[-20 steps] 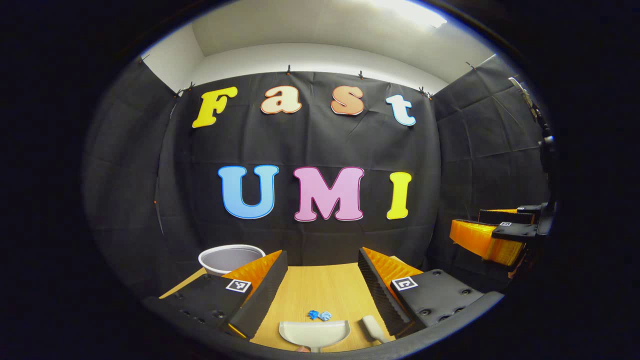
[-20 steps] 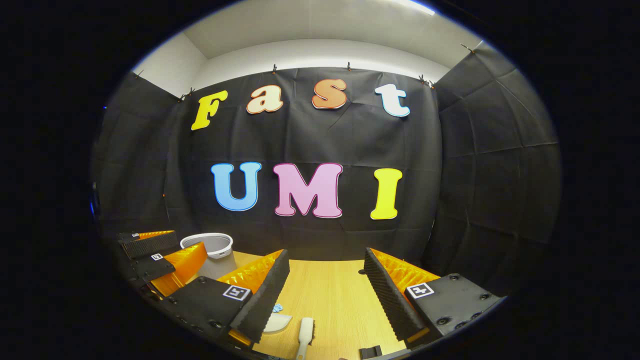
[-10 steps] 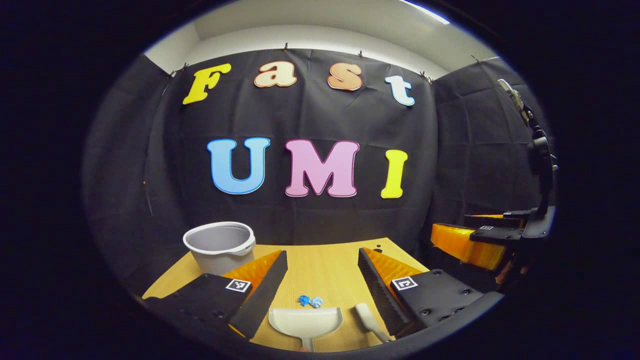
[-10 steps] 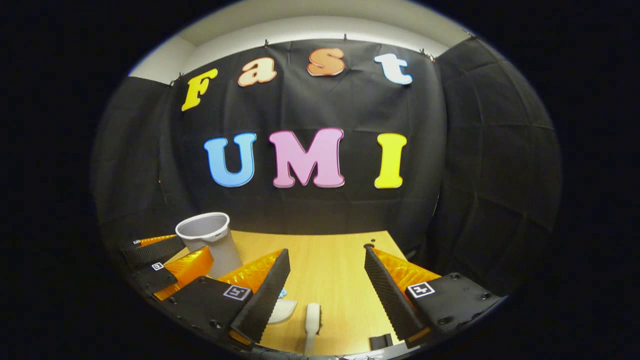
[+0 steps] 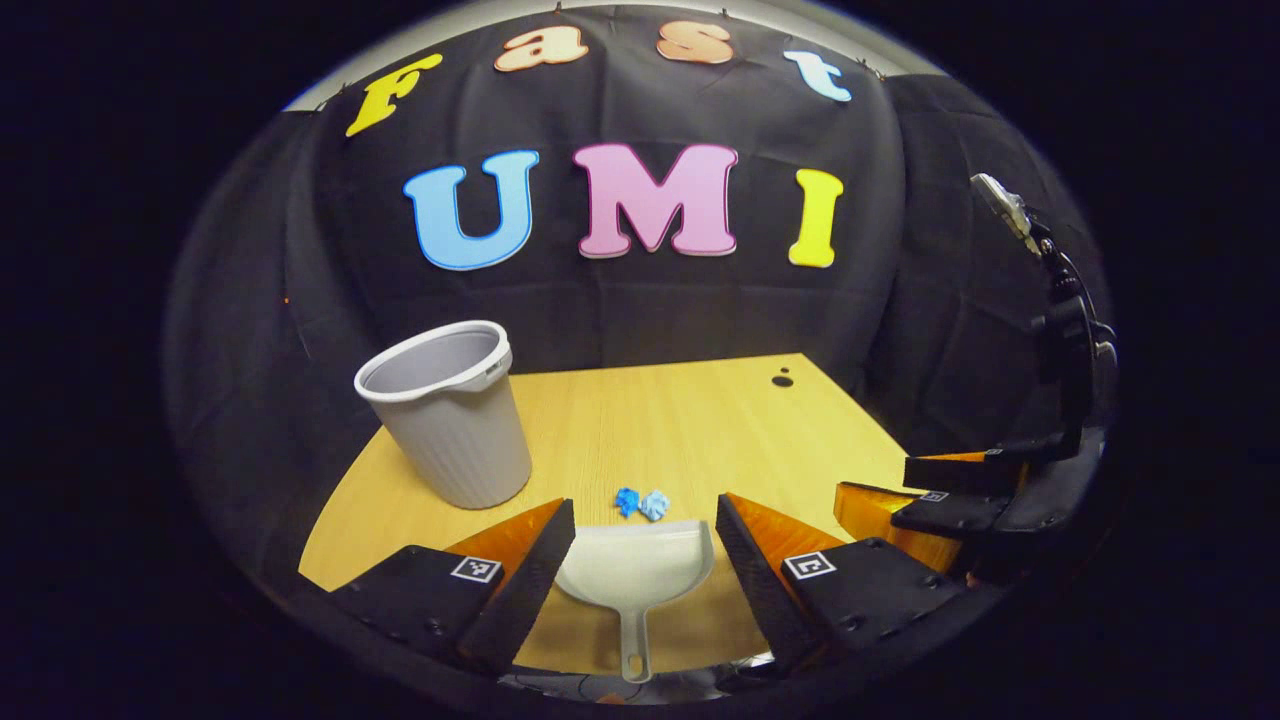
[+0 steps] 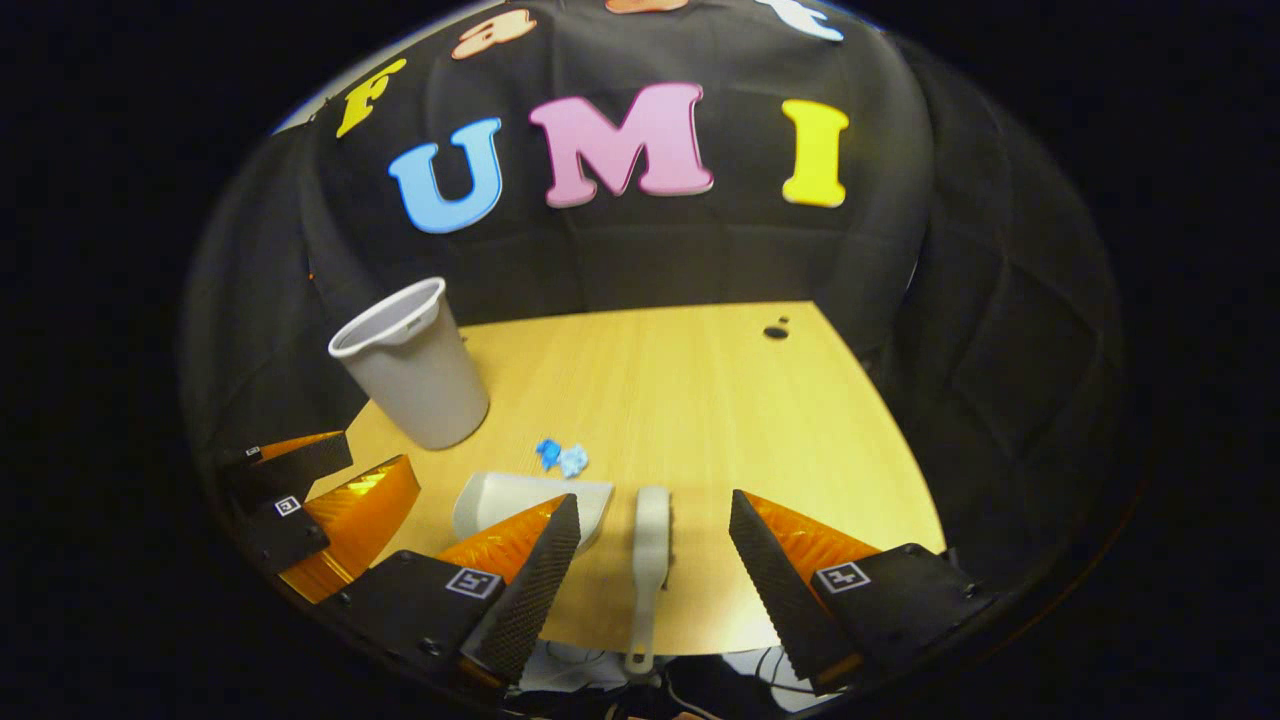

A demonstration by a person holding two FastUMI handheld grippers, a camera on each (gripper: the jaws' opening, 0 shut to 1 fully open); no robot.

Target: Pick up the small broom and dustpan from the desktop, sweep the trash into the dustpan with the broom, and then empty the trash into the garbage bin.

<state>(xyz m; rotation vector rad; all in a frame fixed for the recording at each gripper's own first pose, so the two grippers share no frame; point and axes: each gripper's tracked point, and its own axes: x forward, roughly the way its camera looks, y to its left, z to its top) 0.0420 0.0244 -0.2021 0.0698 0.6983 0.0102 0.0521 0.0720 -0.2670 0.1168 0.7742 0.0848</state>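
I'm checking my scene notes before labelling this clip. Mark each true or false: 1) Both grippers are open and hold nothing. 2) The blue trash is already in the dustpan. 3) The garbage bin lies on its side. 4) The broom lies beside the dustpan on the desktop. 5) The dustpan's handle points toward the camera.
1) True: the left gripper and the right gripper are both open and hold nothing.
2) False: the blue trash lies on the desktop, just beyond the dustpan.
3) False: the garbage bin stands upright, mouth up.
4) True: the broom lies beside the dustpan.
5) True, in the left gripper view.
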